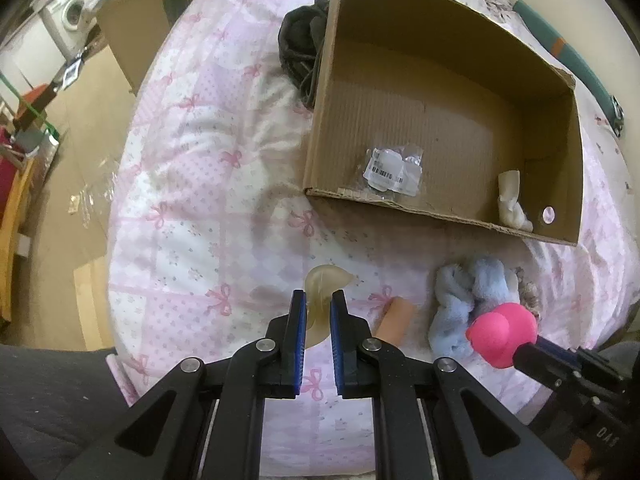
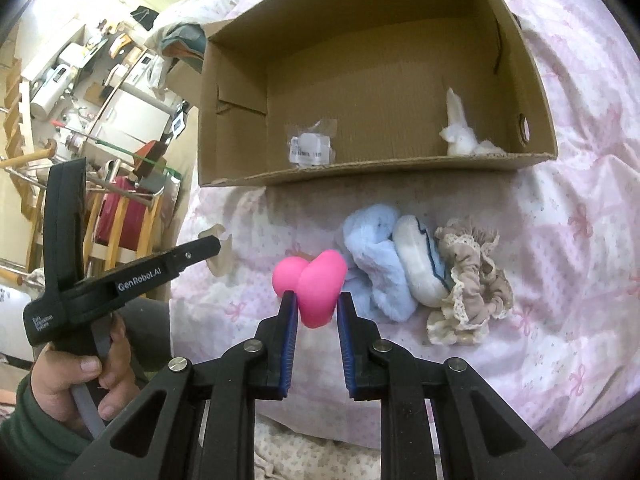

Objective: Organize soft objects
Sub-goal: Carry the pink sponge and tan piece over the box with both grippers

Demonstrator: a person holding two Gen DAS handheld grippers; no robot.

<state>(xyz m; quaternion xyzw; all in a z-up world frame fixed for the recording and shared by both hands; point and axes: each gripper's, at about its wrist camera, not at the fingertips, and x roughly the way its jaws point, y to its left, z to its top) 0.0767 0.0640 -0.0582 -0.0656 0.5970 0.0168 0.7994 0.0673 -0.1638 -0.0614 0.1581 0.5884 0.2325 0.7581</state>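
In the left wrist view my left gripper (image 1: 319, 296) is shut on a translucent yellowish soft pad (image 1: 326, 280), held just above the pink bedspread. My right gripper (image 2: 317, 295) is shut on a pink heart-shaped soft toy (image 2: 320, 280), lifted clear of the bed; the same toy (image 1: 502, 330) shows at the right of the left view. An open cardboard box (image 2: 232, 120) lies beyond both grippers. It holds a plastic packet (image 2: 312, 146) and a white soft item (image 2: 460, 138). A light-blue fluffy piece (image 2: 372, 264) lies in front of the box.
Beside the blue piece lie a white-and-blue soft item (image 2: 420, 268) and a beige lace scrunchie (image 2: 472, 292). A skin-coloured cylinder (image 1: 396, 316) rests on the bed. Dark cloth (image 1: 300, 52) sits against the box's left wall. The bed edge drops to the floor on the left.
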